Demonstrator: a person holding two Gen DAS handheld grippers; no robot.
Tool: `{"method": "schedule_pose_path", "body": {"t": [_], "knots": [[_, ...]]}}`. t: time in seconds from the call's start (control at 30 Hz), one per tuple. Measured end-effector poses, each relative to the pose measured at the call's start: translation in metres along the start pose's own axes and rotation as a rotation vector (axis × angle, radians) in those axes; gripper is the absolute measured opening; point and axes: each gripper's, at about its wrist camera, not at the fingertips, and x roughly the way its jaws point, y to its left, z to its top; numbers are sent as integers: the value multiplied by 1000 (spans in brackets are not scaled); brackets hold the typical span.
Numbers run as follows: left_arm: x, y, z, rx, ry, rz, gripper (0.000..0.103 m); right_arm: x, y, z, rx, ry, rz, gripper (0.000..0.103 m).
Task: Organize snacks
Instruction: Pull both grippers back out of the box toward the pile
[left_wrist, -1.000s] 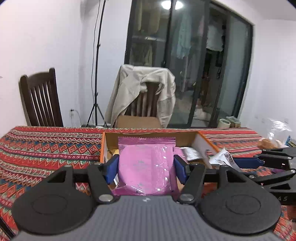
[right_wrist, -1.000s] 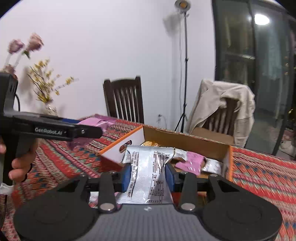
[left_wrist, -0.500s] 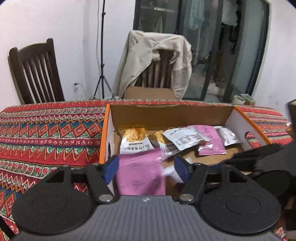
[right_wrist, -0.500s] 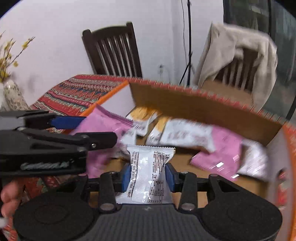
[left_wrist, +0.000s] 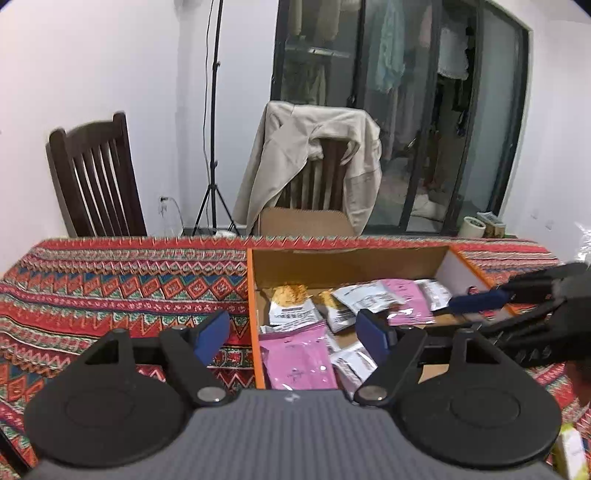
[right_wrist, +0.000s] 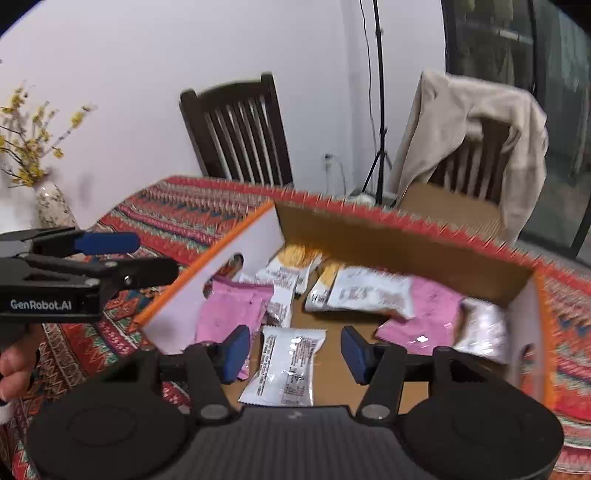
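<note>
A table under a patterned cloth, bearing an open box

The table (left_wrist: 122, 291) is covered by a red woven cloth with zigzag bands. An open cardboard box (left_wrist: 347, 262) with orange edges sits directly on it, holding pink and silver snack packets (right_wrist: 369, 291). At the far left corner stands a speckled vase (right_wrist: 51, 206), apparently on the table, though its base is hidden.
</note>
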Motion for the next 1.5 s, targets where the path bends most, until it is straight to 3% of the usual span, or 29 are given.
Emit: {"method": "schedule_pose_path", "body": {"t": [0.27,0.37,0.6,0.7,0.9,1.03,1.13,1.23,1.33,1.5], "knots": [[-107,-15,-9,29,-114,-28,88,-129,15,-13,-83,-144,-137,66],[-148,-23,-27,36,-150,-34,92,-176,21,-32,-109,-196,-191,77],[-225,-57,-109,78,-205,-6,98,-265,42,-118,-119,-297,-252,91],[-248,-75,-141,89,-213,14,99,-289,52,-159,-110,-326,-276,91],[-277,-100,-190,23,-203,-20,101,-311,74,-235,-56,-331,-298,93],[-277,-105,-221,-22,-128,-28,101,-307,83,-280,-11,-314,-282,93],[-268,-107,-236,-11,-74,11,101,-301,84,-310,49,-284,-231,93],[-262,-102,-241,-42,-41,16,101,-291,83,-325,54,-228,-220,93],[-264,-98,-240,-51,-49,18,101,-290,81,-326,67,-235,-256,93],[-258,-97,-237,-59,-39,20,101,-286,77,-321,81,-242,-241,93]]}}
